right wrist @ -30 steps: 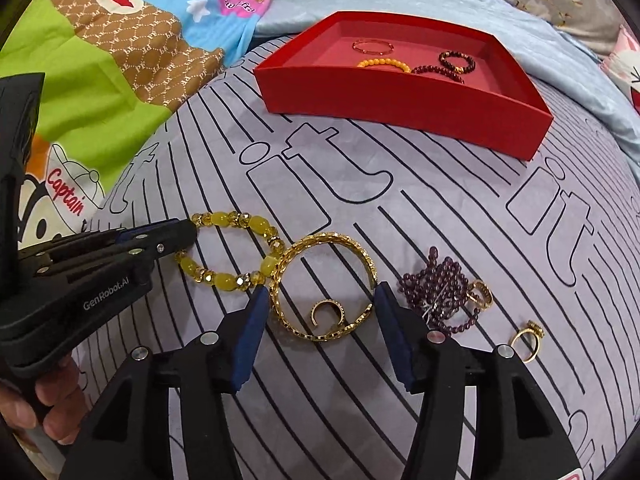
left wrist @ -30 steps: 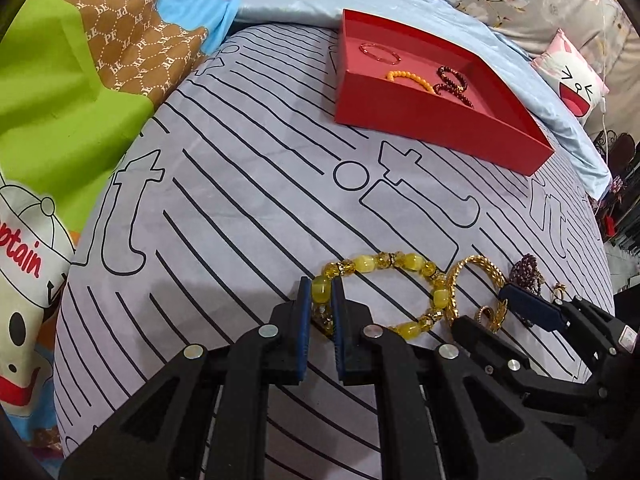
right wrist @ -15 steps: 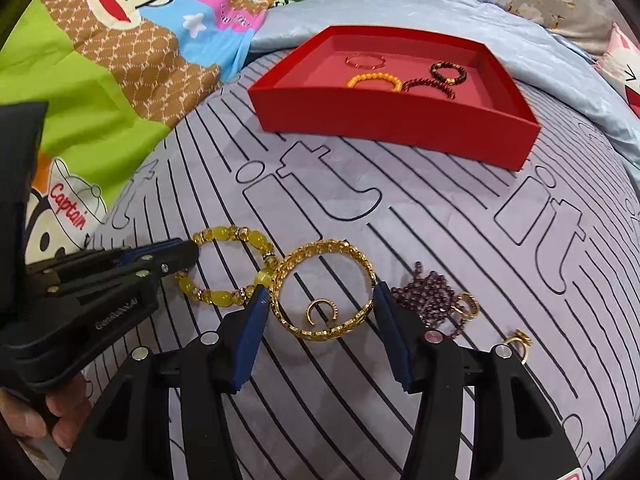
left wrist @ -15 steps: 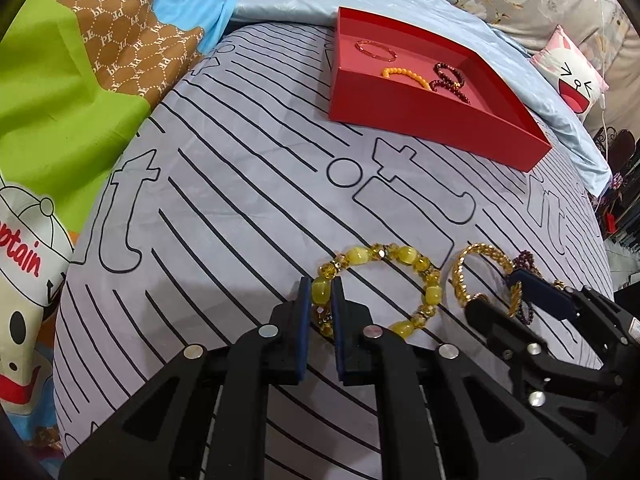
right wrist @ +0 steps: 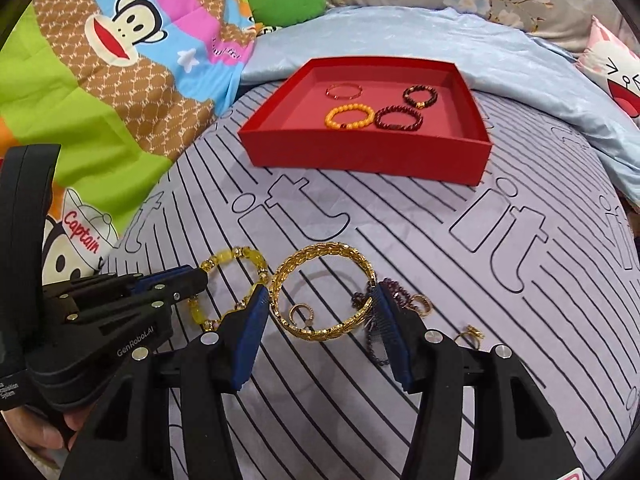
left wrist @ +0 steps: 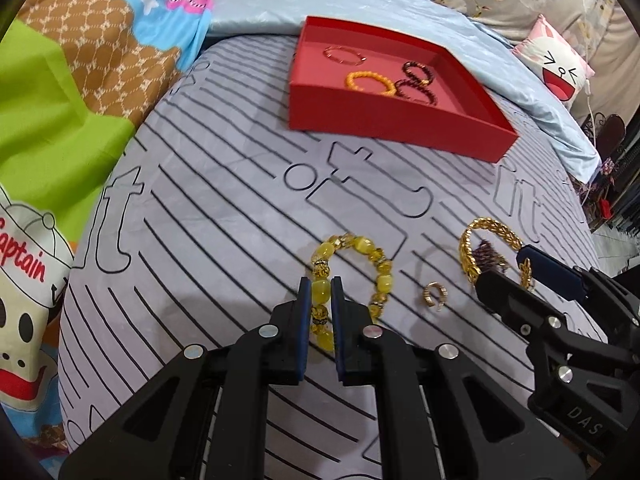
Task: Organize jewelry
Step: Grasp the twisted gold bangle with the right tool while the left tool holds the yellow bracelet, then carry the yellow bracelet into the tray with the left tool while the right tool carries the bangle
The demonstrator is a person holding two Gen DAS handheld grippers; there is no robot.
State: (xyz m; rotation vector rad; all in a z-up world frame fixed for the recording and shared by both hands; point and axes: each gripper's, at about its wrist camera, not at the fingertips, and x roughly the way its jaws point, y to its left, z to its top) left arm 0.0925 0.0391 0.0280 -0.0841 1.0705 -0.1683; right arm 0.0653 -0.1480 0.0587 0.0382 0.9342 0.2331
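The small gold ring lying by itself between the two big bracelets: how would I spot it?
Start at the red tray, then come down the striped sheet to the loose jewelry. The small gold ring lies flat between the yellow bead bracelet and the gold chain bangle. It is far smaller than either, an open band touching neither.

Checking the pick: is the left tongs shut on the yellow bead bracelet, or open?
Shut on it. The left tongs has both blue pads against one bead of the yellow bead bracelet, no gap showing either side.
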